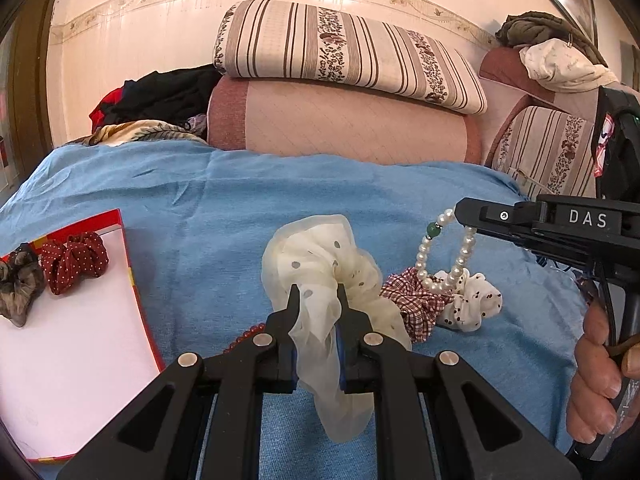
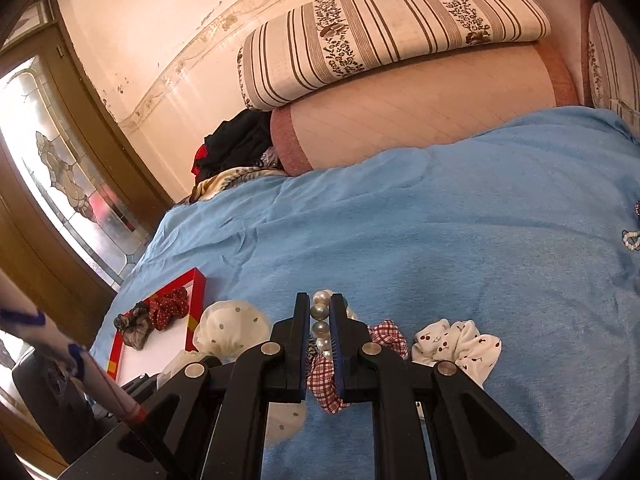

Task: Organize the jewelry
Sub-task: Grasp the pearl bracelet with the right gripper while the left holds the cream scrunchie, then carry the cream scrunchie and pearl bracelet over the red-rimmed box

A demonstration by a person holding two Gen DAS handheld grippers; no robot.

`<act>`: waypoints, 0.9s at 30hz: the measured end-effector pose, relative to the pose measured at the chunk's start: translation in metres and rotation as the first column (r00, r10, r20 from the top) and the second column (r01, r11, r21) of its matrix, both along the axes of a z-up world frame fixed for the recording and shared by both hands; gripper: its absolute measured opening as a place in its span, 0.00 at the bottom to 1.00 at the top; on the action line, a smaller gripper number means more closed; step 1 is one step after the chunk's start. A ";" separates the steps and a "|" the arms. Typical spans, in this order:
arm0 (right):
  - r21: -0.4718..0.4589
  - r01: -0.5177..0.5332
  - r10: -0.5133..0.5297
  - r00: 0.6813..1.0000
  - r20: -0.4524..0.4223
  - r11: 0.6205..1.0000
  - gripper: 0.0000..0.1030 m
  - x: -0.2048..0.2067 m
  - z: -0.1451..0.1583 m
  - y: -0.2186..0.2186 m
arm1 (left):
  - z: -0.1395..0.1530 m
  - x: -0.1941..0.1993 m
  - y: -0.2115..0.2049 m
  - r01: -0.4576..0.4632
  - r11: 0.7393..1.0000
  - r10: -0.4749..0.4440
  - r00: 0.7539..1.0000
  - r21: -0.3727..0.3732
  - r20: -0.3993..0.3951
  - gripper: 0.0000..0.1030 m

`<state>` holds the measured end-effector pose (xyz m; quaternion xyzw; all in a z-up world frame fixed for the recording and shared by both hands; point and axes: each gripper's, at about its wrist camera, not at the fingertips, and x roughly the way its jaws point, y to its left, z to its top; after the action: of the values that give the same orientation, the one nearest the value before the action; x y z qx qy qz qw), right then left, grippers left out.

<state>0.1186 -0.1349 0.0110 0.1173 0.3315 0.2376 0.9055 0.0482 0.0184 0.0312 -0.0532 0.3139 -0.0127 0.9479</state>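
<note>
We hold two pieces at once, and that is where the trouble could start. Our left gripper (image 1: 318, 294) is clenched on the cream dotted scrunchie (image 1: 320, 264), whose sheer fabric spills loosely below the fingers (image 1: 294, 300); the loose folds could slide out if we swing toward the red-rimmed tray (image 1: 140, 304) too quickly. Our right gripper (image 2: 320, 308) is clamped on the pearl bracelet (image 1: 448, 252), gripping only a few beads near the top of the loop. The rest of the strand hangs down and touches the red checked scrunchie (image 1: 416, 304) and the white cherry-print scrunchie (image 1: 472, 300) lying on the blue bed cover (image 1: 320, 188). We judge that the smooth, round beads could roll out of the pinch, or the hanging loop could snag the checked fabric and drag it along.

In the right wrist view the pearls sit directly between the fingers (image 2: 300, 320), stacked in a line, with the checked scrunchie just below and behind them. The tray lies at the near left, already carrying a red dotted scrunchie (image 1: 74, 260) and a dark brown scrunchie (image 1: 20, 280). A red bead strand (image 1: 246, 338) peeks out just left of our left gripper, still on the cover.
</note>
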 end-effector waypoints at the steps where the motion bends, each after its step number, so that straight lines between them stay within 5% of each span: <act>1: 0.002 0.000 0.000 1.000 0.001 1.000 0.10 0.000 0.000 0.000 | 0.000 0.000 0.000 0.000 1.000 0.000 1.000 0.000 0.000 0.12; 27: -0.020 -0.030 0.030 0.999 0.012 0.999 0.10 -0.002 0.001 0.007 | 0.002 -0.001 -0.001 0.000 1.000 0.000 1.000 0.013 0.008 0.12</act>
<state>0.1166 -0.1275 0.0123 0.1021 0.3301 0.2484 0.9049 0.0472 0.0172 0.0332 -0.0469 0.3103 -0.0110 0.9494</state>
